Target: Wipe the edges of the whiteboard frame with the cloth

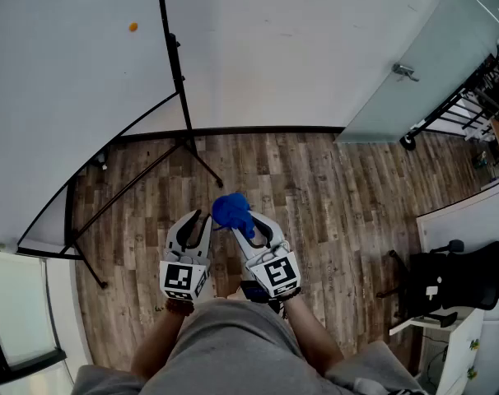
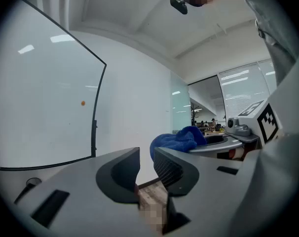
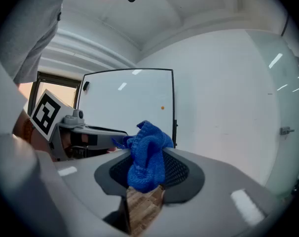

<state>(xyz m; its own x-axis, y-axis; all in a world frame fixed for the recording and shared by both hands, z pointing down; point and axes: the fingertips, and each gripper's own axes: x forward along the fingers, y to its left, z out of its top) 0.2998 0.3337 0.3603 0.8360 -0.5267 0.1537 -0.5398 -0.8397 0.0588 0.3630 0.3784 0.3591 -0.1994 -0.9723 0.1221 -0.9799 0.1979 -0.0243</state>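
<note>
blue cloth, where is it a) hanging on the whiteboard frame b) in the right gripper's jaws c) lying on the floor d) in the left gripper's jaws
B: the right gripper view shows the blue cloth clamped between the jaws of the right gripper; the left gripper has its jaws apart and empty.

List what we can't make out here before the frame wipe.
- whiteboard: head view, the frame's top and left sides are cut off by the picture edge.
- orange spot: too small in every view; magnet or mark unclear.
- cloth: right gripper view, bunched in the fingers of the right gripper, full size hidden.
</note>
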